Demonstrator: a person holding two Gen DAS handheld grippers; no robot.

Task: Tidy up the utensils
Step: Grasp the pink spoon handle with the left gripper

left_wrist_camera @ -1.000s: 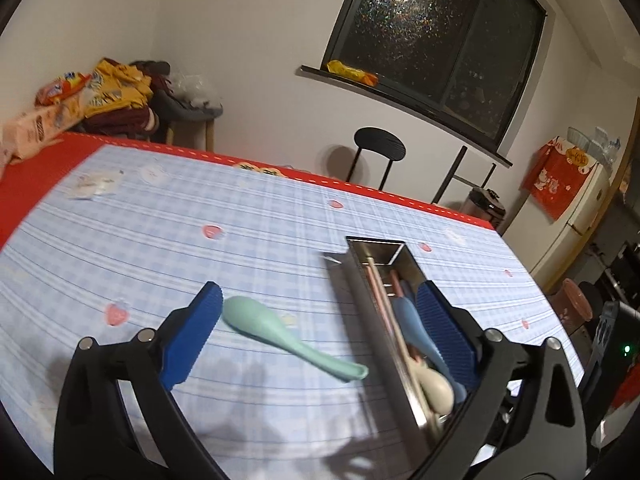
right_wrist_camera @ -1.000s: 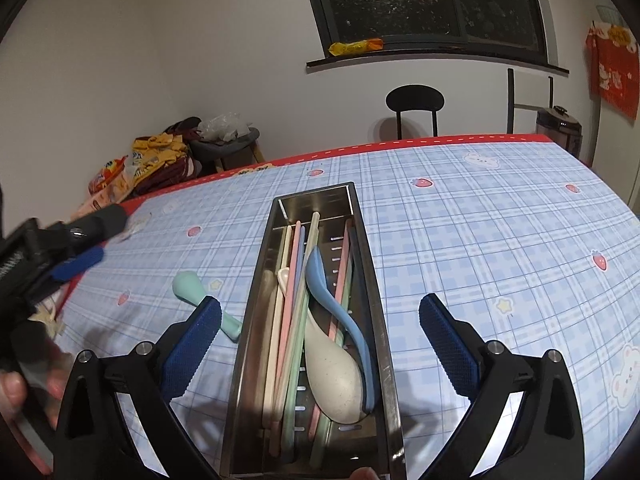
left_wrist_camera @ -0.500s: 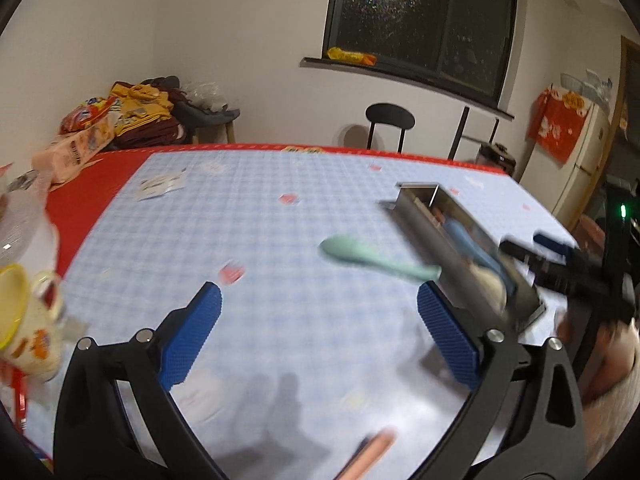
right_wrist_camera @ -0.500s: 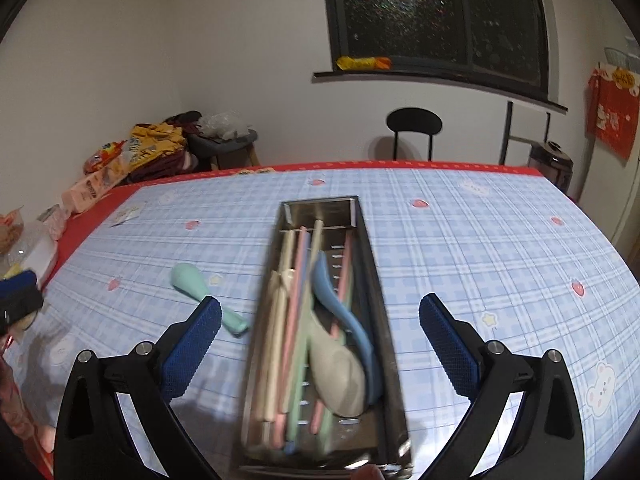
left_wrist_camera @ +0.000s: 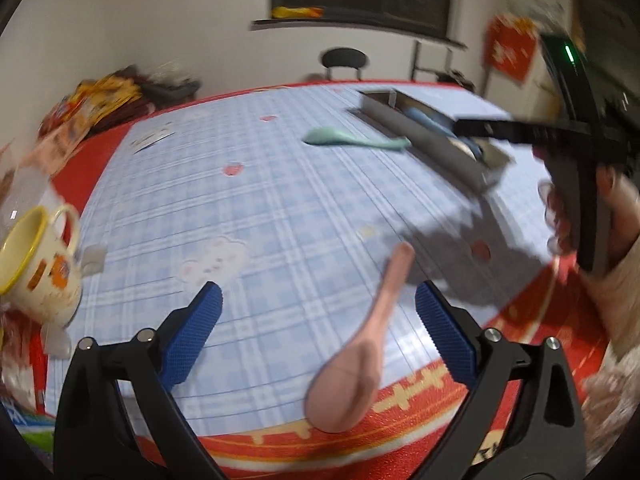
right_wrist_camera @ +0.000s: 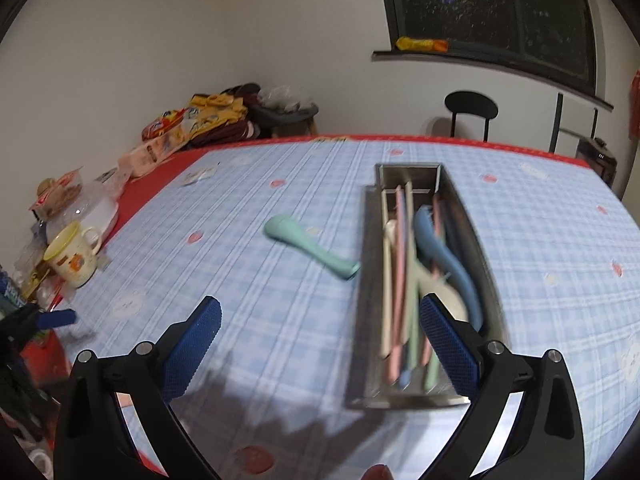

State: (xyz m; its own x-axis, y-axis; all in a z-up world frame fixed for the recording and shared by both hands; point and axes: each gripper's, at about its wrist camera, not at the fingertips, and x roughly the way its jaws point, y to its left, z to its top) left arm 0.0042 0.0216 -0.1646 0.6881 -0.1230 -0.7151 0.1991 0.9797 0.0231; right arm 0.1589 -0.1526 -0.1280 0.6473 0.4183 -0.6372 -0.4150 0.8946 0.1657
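So we've got the pink spoon (left_wrist_camera: 362,336) lying at the near table edge, sitting between our left gripper (left_wrist_camera: 318,334)'s wide pads, which have just been closing slightly but aren't touching it. The right gripper (right_wrist_camera: 320,344) gapes empty beside the steel tray (right_wrist_camera: 490,280). The green spoon (right_wrist_camera: 310,246) waits on the checked tablecloth (right_wrist_camera: 248,280); window's dark.

Both views are bright under indoor light from above; the window (right_wrist_camera: 492,12) is black, so no daylight enters; dark, soft-edged shadows lie on the tablecloth (left_wrist_camera: 280,208) near its front edge; motion blur smears the left wrist view most, worst toward its right side beyond the metal tray (left_wrist_camera: 432,140); the right wrist view is softer around that tray (right_wrist_camera: 364,280); fisheye curvature bends the table edge and darkens every corner.
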